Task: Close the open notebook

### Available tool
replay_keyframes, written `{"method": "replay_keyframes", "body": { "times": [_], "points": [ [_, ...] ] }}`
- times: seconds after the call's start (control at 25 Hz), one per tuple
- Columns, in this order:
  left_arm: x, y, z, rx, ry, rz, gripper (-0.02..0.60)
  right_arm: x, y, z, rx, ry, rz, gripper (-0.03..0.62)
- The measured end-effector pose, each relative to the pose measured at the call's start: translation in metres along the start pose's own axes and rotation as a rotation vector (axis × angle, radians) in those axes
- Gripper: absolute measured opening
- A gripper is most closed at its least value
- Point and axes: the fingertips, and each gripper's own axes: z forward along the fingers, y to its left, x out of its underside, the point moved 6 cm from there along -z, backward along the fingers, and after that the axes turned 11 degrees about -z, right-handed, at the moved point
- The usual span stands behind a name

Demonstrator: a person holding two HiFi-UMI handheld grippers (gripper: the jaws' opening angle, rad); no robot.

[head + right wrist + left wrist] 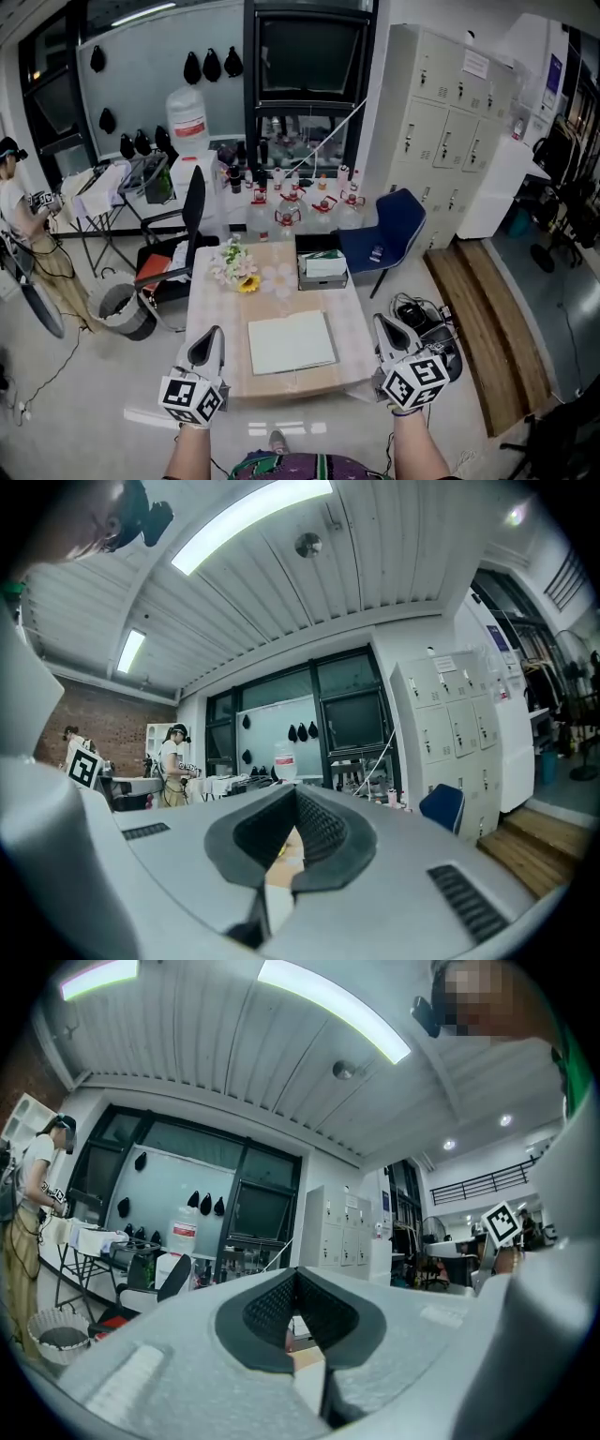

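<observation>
L gripper [215, 333]: bottom left in head view, marker cube [192, 398] toward the camera. Jaws closed, pads together at the tip, nothing held. Its own view shows it aimed level across the room.
R gripper [382, 322]: bottom right in head view, same pose. Jaws closed too, empty.
Notebook [291, 342]: flat on the bench, near-ctr part, btwn the two grippers as head view shows them; neither touches it. One pale face up, long side running left-right, slightly skewed. Open or shut: can't tell from up here.
Bench [211, 305]: small, light wood top, straight ahead of the person.
Flowers [234, 267]: bunch w/ one yellow bloom, far-left part of bench, well apart from notebook.
Box [323, 272]: low, dark, w/ white and green stuff inside, far-right part of bench.
Blue chair [392, 230]: just beyond bench's far-right corner.
Black chair [187, 225]: beyond far-left corner, something red on the seat.
Bin [120, 311]: round, on the floor left of bench.
Bottles [302, 208]: row w/ red tops behind the bench.
Water jug [189, 122]: big, upright, back left.
Lockers [445, 122]: pale bank along the right wall; also in both gripper views.
Other person [14, 202]: standing at far left edge of head view.
</observation>
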Motion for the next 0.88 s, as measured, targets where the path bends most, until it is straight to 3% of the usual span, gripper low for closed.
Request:
{"method": "replay_keyframes", "body": {
  "times": [0.48, 0.88],
  "points": [
    [-0.007, 0.071, 0.061, 0.032, 0.024, 0.01, 0.015, 0.0, 0.016, 0.083, 0.02, 0.016, -0.01, 0.0],
    [0.005, 0.078, 0.08, -0.007, 0.03, -0.024, 0.015, 0.012, -0.002, 0.112, -0.015, 0.051, -0.018, 0.0]
  ]
}}
